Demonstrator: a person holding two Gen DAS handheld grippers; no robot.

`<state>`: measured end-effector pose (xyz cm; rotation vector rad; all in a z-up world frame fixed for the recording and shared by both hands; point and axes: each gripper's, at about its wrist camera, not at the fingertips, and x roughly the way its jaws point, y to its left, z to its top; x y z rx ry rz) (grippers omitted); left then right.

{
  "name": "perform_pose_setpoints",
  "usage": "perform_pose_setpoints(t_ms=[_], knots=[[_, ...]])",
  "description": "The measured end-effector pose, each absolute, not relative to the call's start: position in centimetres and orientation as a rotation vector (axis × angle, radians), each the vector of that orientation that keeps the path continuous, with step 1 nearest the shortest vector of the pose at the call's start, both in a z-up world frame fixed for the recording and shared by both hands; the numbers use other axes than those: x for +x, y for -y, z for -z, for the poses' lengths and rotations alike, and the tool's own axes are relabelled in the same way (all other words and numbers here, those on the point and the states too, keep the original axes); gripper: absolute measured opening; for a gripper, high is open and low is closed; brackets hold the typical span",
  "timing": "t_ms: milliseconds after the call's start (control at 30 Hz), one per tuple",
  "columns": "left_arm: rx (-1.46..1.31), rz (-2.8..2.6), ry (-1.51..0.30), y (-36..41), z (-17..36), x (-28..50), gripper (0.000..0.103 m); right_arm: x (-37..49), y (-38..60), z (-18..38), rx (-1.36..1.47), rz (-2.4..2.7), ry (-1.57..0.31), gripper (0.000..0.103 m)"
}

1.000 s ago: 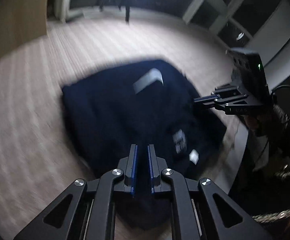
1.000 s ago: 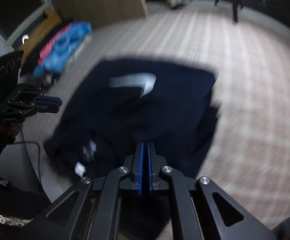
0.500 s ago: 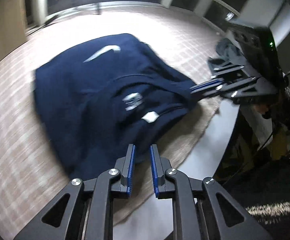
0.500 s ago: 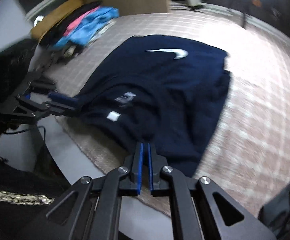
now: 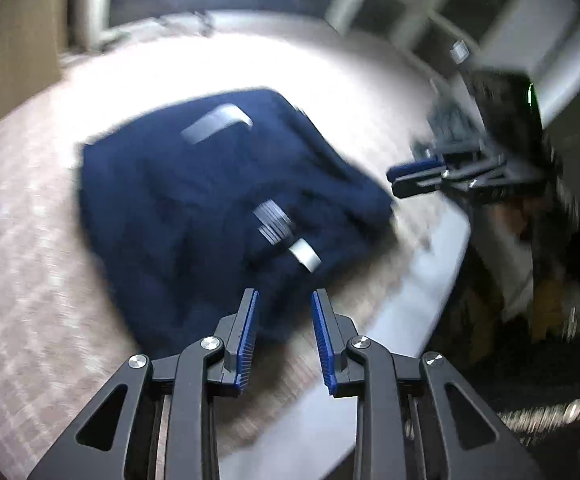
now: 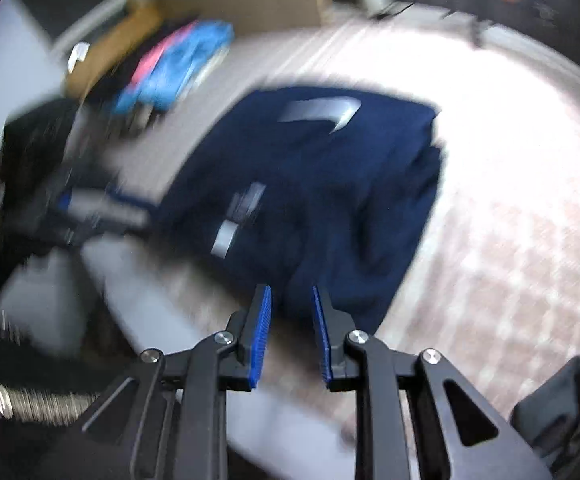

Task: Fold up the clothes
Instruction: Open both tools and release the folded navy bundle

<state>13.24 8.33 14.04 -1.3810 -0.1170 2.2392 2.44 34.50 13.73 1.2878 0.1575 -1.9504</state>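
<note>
Right wrist view: folded navy garment [image 6: 329, 184], pale swoosh up.

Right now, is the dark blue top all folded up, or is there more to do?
The dark navy top with a white swoosh already lies folded into a rough block on the beige checked cloth. The left gripper and right gripper have just been opening, with nothing between their jaws. A pile of blue and pink clothes beyond it looks left to fold.
</note>
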Motion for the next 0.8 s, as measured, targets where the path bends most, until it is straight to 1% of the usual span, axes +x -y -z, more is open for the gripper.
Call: perform_pose_setpoints(t_ms=[67,133,167,233,300,367,433,500,567,600,700,800], knots=[[-1.367,-2.349,0.197,-6.9,-13.8,11.8,0.026,0.9,-33.0,-13.3,1.246,1.998,-0.143,0.029],[-1.358,-2.386,0.301,-5.9,-13.0,10.6,0.027,-0.6,-31.6,-12.9,1.203,2.044,-0.127,0.045],[-1.369,-2.393,0.334,-5.6,-12.4,10.1,0.027,-1.2,-31.2,-12.3,1.219,2.057,-0.123,0.046],[-1.454,-2.385,0.323,-5.5,-10.4,9.7,0.027,-2.2,-30.9,-10.3,1.317,2.06,-0.13,0.046],[-1.533,-2.363,0.294,-5.4,-8.9,10.2,0.026,-1.6,-31.7,-9.5,1.372,2.024,-0.173,0.046],[-1.529,-2.358,0.311,-4.7,-9.4,11.2,0.027,-0.8,-32.8,-9.6,1.398,2.005,-0.192,0.046],[-1.514,-2.41,0.338,-3.5,-10.8,11.7,0.03,-0.6,-34.3,-10.5,1.411,2.028,-0.154,0.046],[-1.478,-2.482,0.376,-2.2,-11.8,11.3,0.044,-0.6,-35.8,-11.5,1.411,2.079,-0.095,0.047],[-1.484,-2.524,0.433,-1.0,-11.7,10.0,0.045,-1.6,-36.9,-11.7,1.388,2.171,0.014,0.063],[-1.503,-2.537,0.469,-0.6,-11.4,9.0,0.045,-2.2,-37.0,-11.4,1.393,2.186,0.036,0.071],[-1.554,-2.542,0.485,-0.7,-10.0,7.0,0.045,-3.8,-36.3,-10.3,1.433,2.19,0.048,0.071],[-1.587,-2.525,0.445,-1.7,-9.0,6.5,0.045,-4.5,-35.9,-9.3,1.456,2.207,0.0,0.071]])
